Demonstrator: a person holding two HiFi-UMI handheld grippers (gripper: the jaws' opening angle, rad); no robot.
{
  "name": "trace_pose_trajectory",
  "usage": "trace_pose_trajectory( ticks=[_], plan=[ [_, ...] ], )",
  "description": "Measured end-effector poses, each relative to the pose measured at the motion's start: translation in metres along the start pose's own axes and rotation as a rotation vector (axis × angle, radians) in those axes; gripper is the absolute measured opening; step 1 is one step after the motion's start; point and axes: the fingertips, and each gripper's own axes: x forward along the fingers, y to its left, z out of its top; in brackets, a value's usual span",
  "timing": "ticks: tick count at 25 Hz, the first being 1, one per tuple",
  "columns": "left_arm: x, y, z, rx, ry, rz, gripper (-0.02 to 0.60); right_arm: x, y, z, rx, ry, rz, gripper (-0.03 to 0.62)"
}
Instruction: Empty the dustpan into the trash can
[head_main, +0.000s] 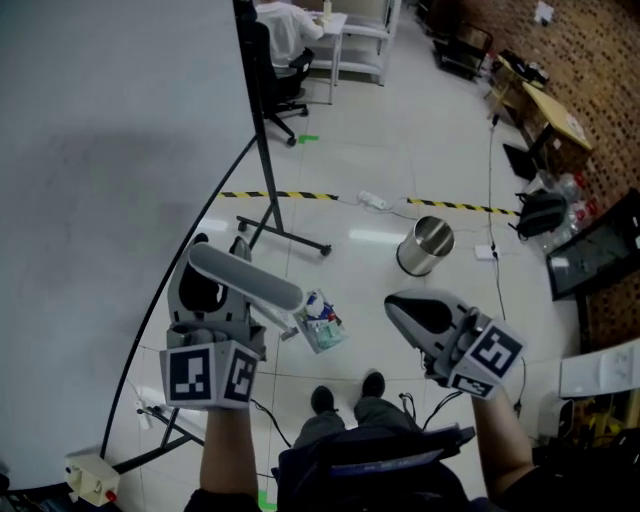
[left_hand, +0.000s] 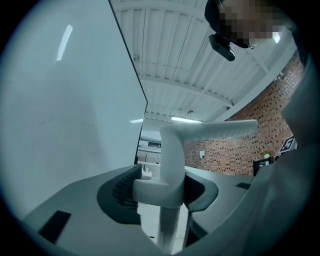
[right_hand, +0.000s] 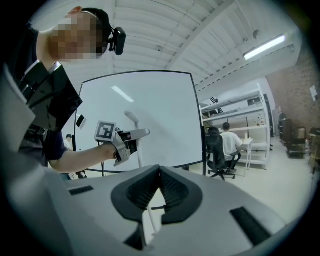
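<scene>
One dustpan (head_main: 322, 325), holding scraps, hangs at frame centre, lower left of the one steel trash can (head_main: 425, 245) standing on the floor. Of two hand-held grippers, the left hand-held gripper (left_hand: 166, 192) is partly spread, clamping the dustpan's pale handle (head_main: 245, 278). The right hand-held gripper (right_hand: 159, 185) is pressed together, empty.

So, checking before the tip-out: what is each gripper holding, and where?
The left gripper clamps the dustpan by its handle, just under the bent top grip; the right gripper holds nothing.
</scene>
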Motion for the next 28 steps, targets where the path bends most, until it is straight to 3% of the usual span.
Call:
trace_pose_trajectory(
  ticks=[10,17,28],
  plan=[
    [0.042,-0.040,-0.009,-0.008,0.015,-0.048,0.202,-0.037,-0.043,-0.017,0.024,-0.015,-0.067,0.015],
    [0.078,-0.080,-0.024,-0.027,0.042,-0.063,0.202,-0.066,-0.103,-0.031,0.084,-0.038,-0.069,0.016],
    [0.131,-0.141,-0.024,-0.015,-0.001,-0.100,0.201,-0.089,-0.176,-0.033,0.119,-0.057,-0.031,0.015]
  ],
)
